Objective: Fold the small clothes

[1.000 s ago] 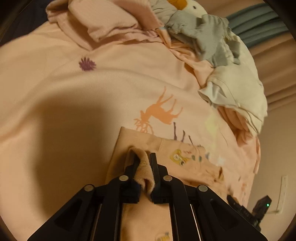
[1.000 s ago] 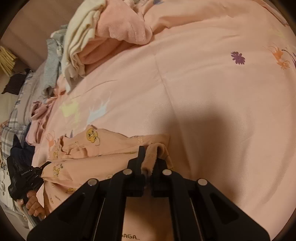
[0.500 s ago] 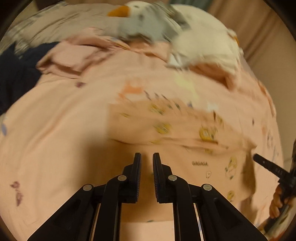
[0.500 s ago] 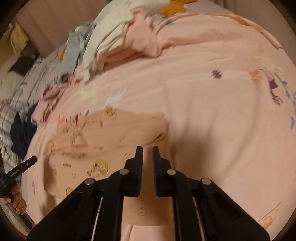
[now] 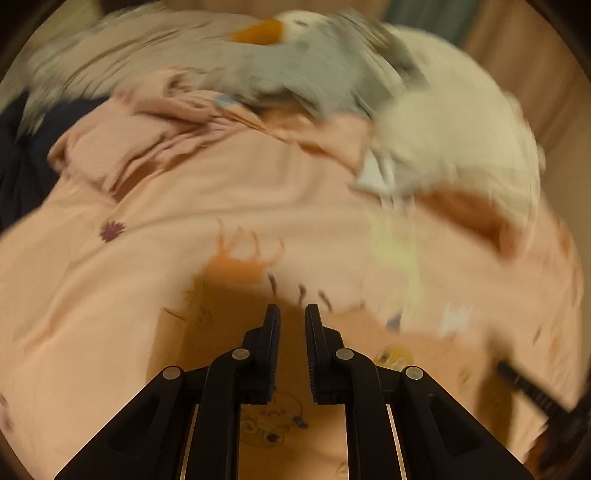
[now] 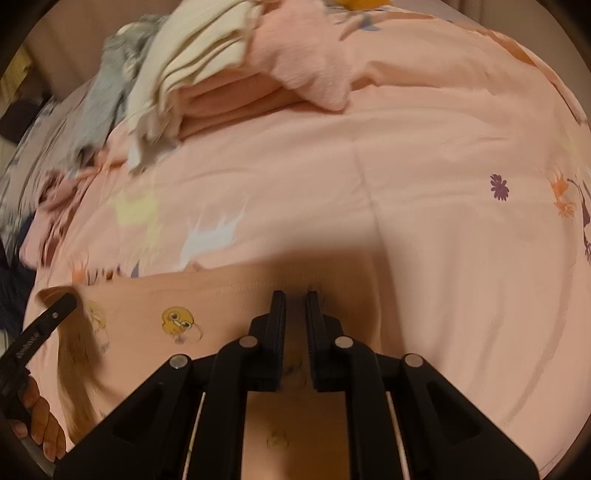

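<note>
A small peach garment (image 6: 221, 306) with yellow cartoon chicks lies flat on the pink bedsheet (image 6: 443, 240). It also shows in the left wrist view (image 5: 229, 325), blurred. My left gripper (image 5: 291, 314) hovers over the garment's far left part, jaws slightly apart, holding nothing. My right gripper (image 6: 294, 301) sits at the garment's hemmed far edge, jaws slightly apart, holding nothing. The left gripper's finger (image 6: 44, 325) shows at the left of the right wrist view.
A pile of loose clothes, cream (image 6: 192, 66), grey (image 6: 107, 85) and pink (image 6: 306, 66), lies at the far side of the bed. A grey plush bird with an orange beak (image 5: 266, 33) lies beyond it. Dark cloth (image 5: 18, 158) sits at the left.
Both grippers let go of the garment's pinched corners and opened a little. The garment now lies flat. Both grippers lifted, then came back down close over it.
</note>
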A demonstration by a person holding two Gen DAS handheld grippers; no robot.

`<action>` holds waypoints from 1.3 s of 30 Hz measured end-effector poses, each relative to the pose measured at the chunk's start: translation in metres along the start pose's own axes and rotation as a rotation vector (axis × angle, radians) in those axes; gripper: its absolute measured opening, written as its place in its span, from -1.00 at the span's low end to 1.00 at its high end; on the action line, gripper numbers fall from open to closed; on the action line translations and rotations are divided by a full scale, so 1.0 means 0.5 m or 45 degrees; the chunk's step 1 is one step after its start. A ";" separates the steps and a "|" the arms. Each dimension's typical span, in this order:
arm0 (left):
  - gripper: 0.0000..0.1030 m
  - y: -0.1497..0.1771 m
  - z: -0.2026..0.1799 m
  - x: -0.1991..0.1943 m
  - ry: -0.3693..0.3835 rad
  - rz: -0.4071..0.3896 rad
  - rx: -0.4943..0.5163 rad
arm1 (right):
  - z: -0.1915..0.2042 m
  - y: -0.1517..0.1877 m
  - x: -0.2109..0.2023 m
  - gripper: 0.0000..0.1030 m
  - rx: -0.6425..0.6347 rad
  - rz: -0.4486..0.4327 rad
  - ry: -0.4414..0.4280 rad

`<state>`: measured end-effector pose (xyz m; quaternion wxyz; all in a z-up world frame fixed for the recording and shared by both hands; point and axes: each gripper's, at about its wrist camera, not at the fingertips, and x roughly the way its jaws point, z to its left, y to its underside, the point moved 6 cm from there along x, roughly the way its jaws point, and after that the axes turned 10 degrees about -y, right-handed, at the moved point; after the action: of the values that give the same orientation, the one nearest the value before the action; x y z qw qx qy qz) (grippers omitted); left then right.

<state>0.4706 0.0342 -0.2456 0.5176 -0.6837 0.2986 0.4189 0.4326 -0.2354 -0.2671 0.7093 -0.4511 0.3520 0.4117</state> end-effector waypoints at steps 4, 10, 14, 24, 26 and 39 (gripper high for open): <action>-0.58 -0.001 0.044 -0.059 0.065 -0.017 -0.004 | -0.032 -0.002 -0.058 -0.58 0.110 -0.066 -0.178; 0.24 0.105 0.104 -0.164 0.380 0.128 -0.030 | -0.079 0.095 -0.187 0.40 0.212 -0.088 -0.291; 0.53 0.190 0.161 -0.218 0.492 0.152 -0.152 | -0.097 0.204 -0.244 0.57 0.299 -0.057 -0.379; 0.77 0.377 0.185 -0.168 0.584 0.375 -0.236 | -0.066 0.399 -0.212 0.72 0.438 0.076 -0.543; 0.77 0.393 0.173 -0.132 0.614 0.462 -0.278 | -0.066 0.416 -0.188 0.72 0.479 0.100 -0.570; 0.73 0.272 0.102 -0.044 0.823 0.308 -0.536 | -0.038 0.319 -0.107 0.55 0.579 -0.042 -0.716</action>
<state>0.3323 0.0434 -0.2942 0.1926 -0.8313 0.4318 0.2921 0.2640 -0.2270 -0.2828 0.8671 -0.1563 0.2184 0.4195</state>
